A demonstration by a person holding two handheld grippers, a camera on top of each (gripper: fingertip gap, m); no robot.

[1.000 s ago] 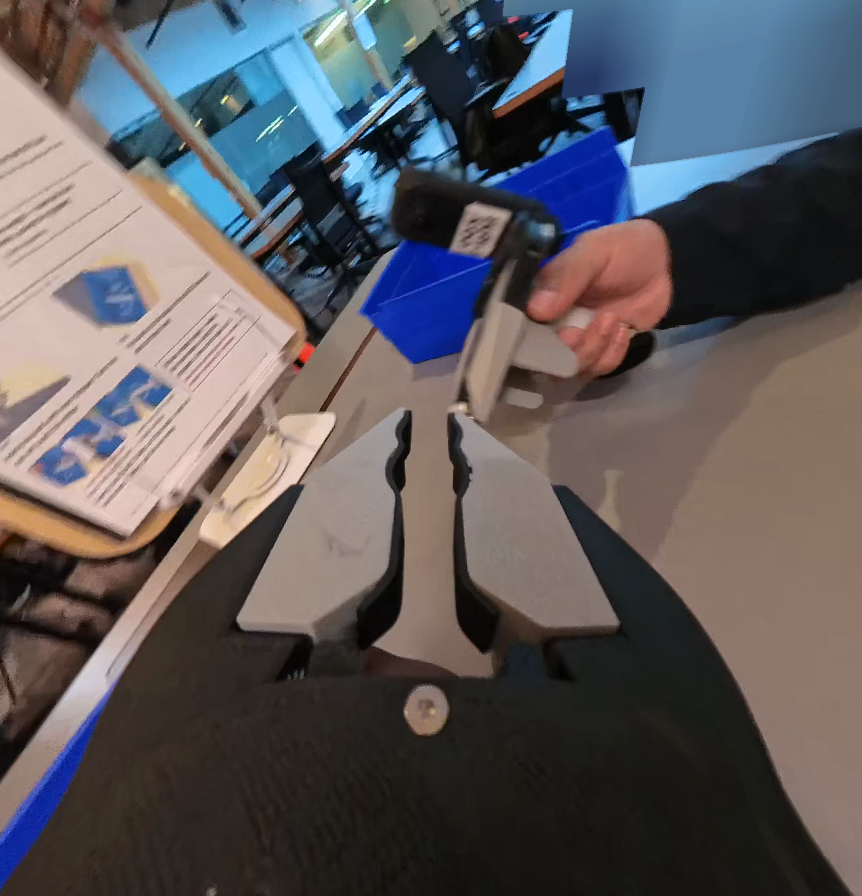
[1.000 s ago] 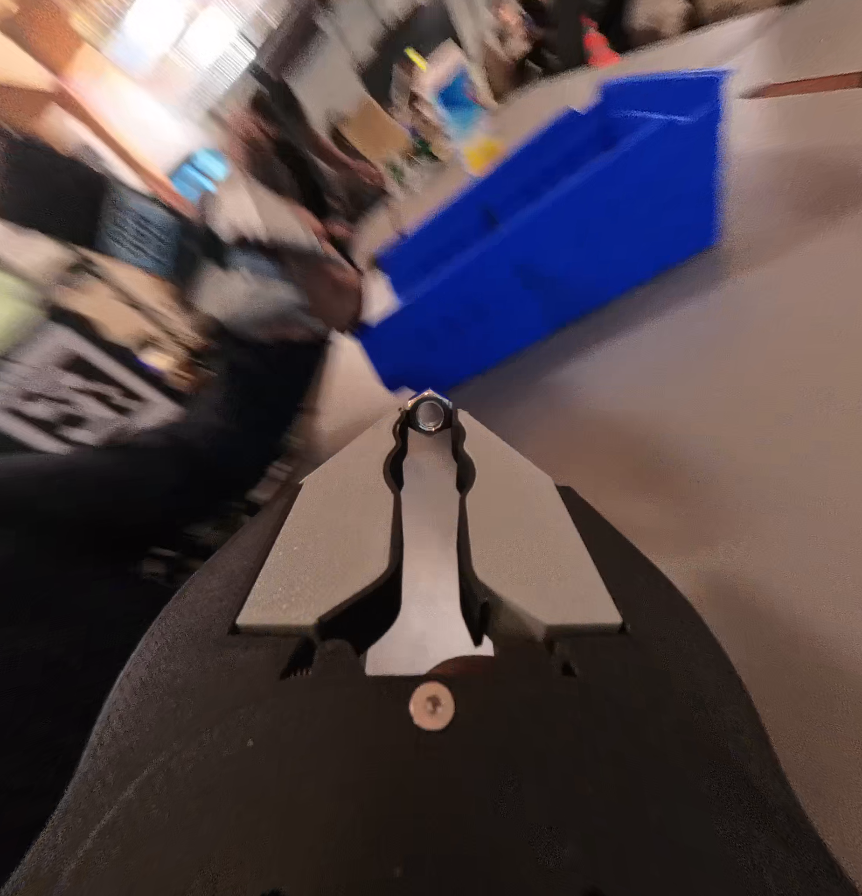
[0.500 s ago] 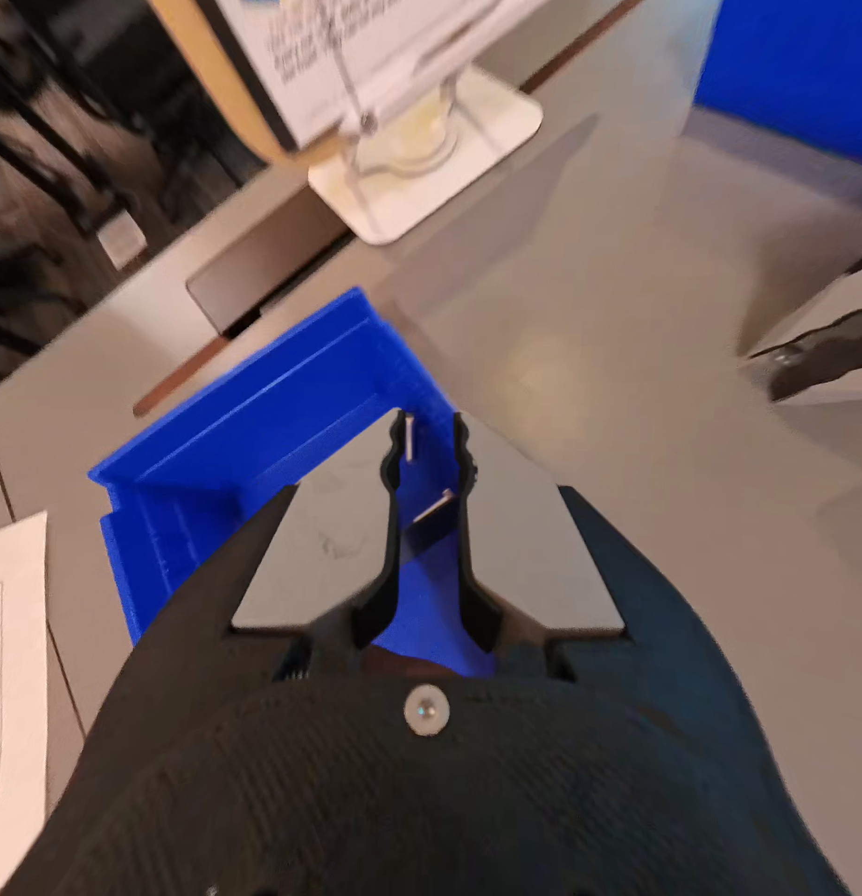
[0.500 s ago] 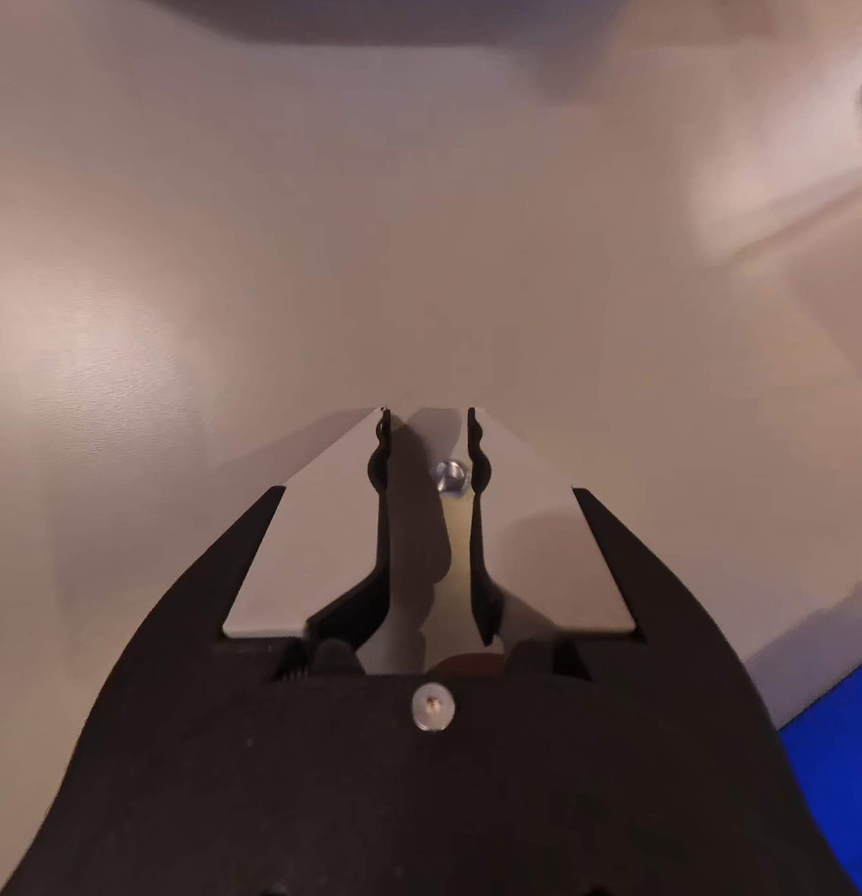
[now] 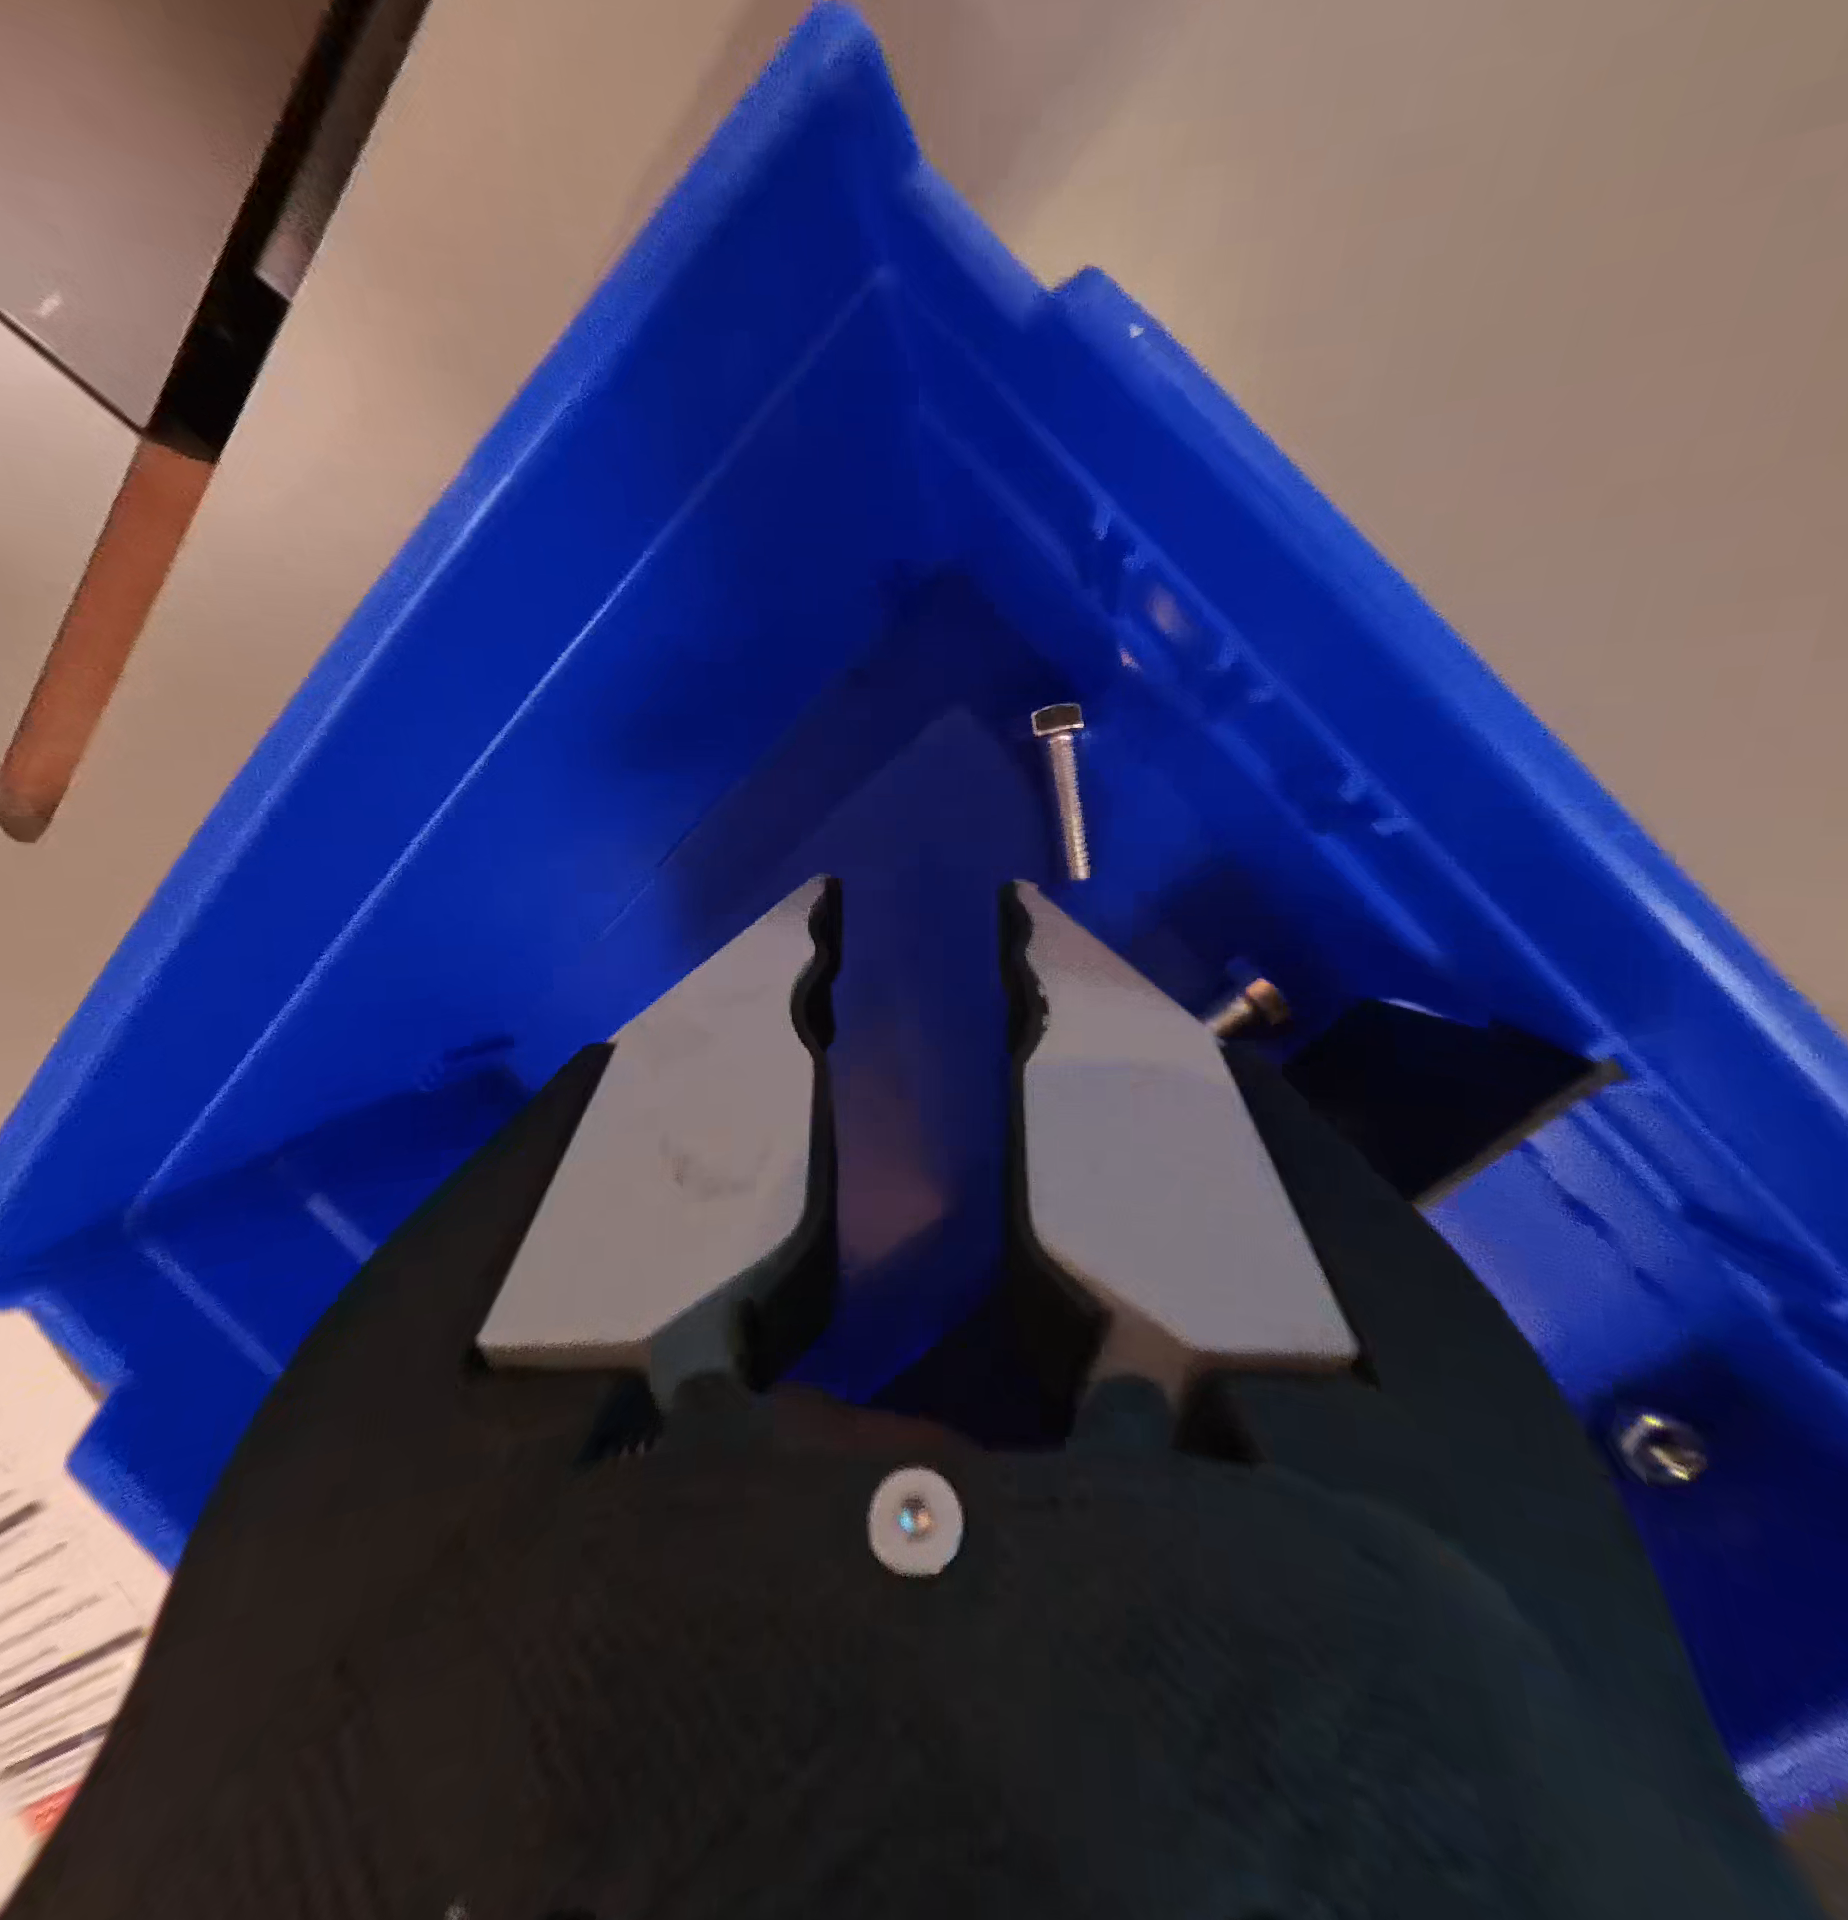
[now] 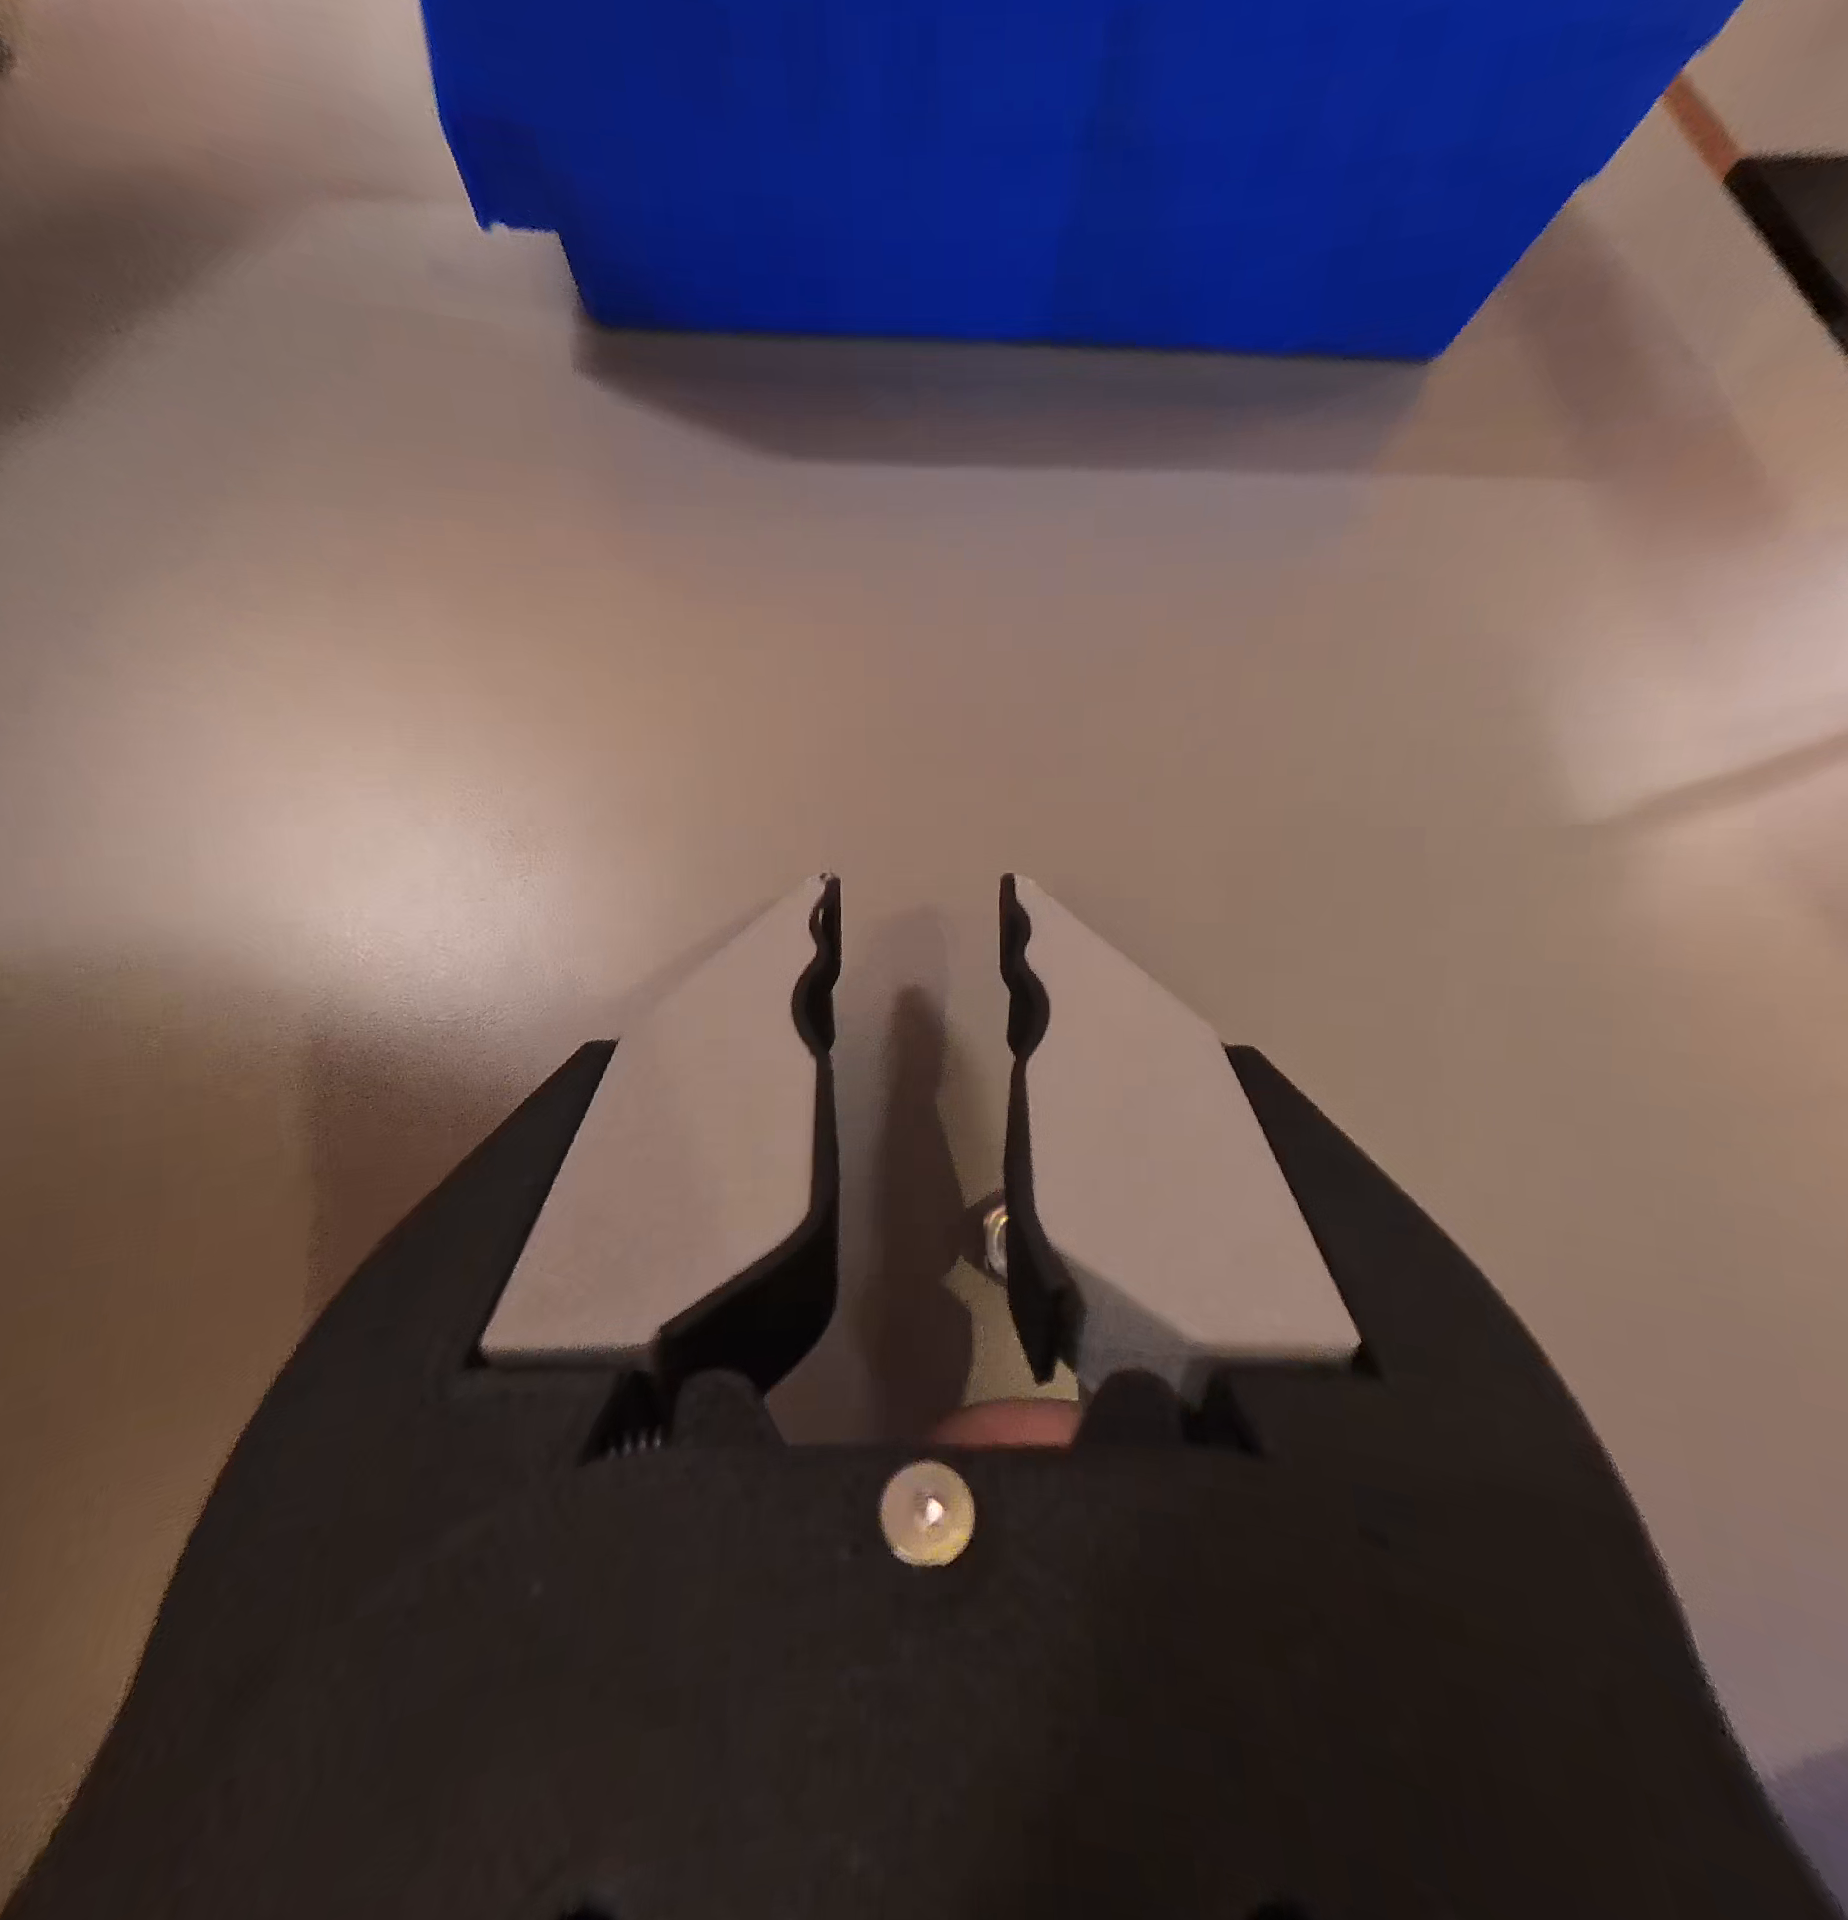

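Note:
My left gripper (image 5: 918, 888) is open and empty, pointing down into a blue plastic bin (image 5: 608, 582). A silver bolt (image 5: 1063, 795) lies on the bin floor just beyond the right fingertip. A second bolt (image 5: 1247, 1006) and a nut (image 5: 1658, 1446) lie in the bin to the right, beside a black divider (image 5: 1439, 1091). My right gripper (image 6: 920, 883) is open over the grey table (image 6: 1003, 665). A small silver nut (image 6: 995, 1236) lies on the table under it, half hidden by the right finger. Another blue bin (image 6: 1003, 156) stands ahead of it.
In the left wrist view, a printed sheet (image 5: 26, 1538) lies at the lower left and a dark slot with a brown strip (image 5: 120, 582) runs along the table at the upper left. A dark object (image 6: 1824, 218) sits at the right edge of the right wrist view. The tips of one gripper are about 30 cm away from the tips of the other.
The right gripper opened and let go of the nut onto the table, then drew back from it. The left gripper swung down and moved into the blue bin, close to the bolt.

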